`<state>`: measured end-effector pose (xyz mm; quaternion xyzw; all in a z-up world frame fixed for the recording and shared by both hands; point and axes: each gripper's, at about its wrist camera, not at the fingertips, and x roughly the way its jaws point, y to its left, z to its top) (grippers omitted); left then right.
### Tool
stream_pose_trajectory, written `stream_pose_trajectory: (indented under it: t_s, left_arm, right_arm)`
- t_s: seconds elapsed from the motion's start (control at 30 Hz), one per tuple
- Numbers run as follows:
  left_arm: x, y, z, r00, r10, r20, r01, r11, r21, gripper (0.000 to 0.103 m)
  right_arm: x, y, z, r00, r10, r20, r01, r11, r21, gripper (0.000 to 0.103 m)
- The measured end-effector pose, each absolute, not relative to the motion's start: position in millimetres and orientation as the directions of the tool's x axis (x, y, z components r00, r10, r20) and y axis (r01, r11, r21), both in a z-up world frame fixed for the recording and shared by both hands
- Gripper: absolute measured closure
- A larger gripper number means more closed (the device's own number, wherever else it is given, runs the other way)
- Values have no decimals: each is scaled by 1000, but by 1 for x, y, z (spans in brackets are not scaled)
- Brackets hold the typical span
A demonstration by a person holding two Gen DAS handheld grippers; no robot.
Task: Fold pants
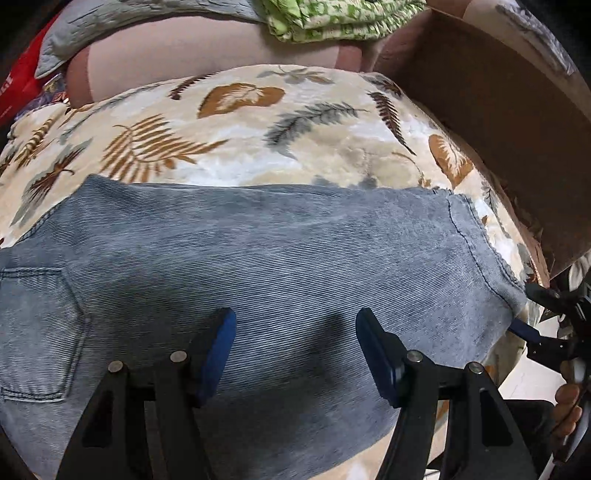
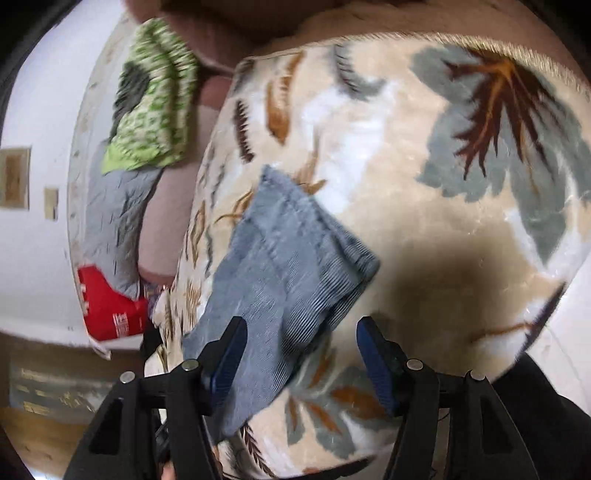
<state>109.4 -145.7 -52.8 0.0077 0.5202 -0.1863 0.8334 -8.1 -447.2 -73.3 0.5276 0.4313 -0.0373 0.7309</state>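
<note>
Pants one, folded; left gripper, right gripper both agape

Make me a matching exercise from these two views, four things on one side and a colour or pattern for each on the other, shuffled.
Things:
1. pants
2. blanket
3. folded cloth
4. bag

Descriptions:
A. red with white print
B. green and white pattern
C. faded blue denim
D. cream with brown and grey leaves

Pairs: 1-C, 2-D, 3-B, 4-A
</note>
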Motion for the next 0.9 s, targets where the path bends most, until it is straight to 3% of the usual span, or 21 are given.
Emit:
stream_pose_trajectory:
  t_s: [0.17,0.3,0.4,0.53,0.6,0.63,0.8,0.9]
  left_arm:
    - [115,-154,-66,388,-263,-884,320,937,-138,35]
    - [115,-168,-73,411,-196,-890,345,937,-47,28]
    - [112,-171,-68,427,-180,-886,339,940,-27,29]
    - [103,-174,-59,502,-117,-857,348,934,77,28]
    - [107,-182,-77,468,-52,-882,381,912,149,27]
    - [107,-182,-77,490,-51,-870,384,909,163,24]
    - [115,-179,-74,456,-64,-888,386,913,132,24]
    - [118,-162,-65,432,-127,-893,360,932,41,24]
  right_arm:
    - [1,-455,-76,648,311,-695,539,458,707,39]
    - [6,-459,-77,611,282,-740,569,493,658,49]
    - [11,-456,-75,568,247,-785,585,550,596,71]
    - [15,-451,-71,526,210,-824,567,636,524,73]
    - [19,-446,-68,509,179,-842,561,673,482,73]
    - [21,-445,-66,504,170,-847,558,684,469,73]
    - [26,-434,-43,524,132,-841,521,732,439,76]
    - [34,-410,-9,576,115,-809,442,789,427,81]
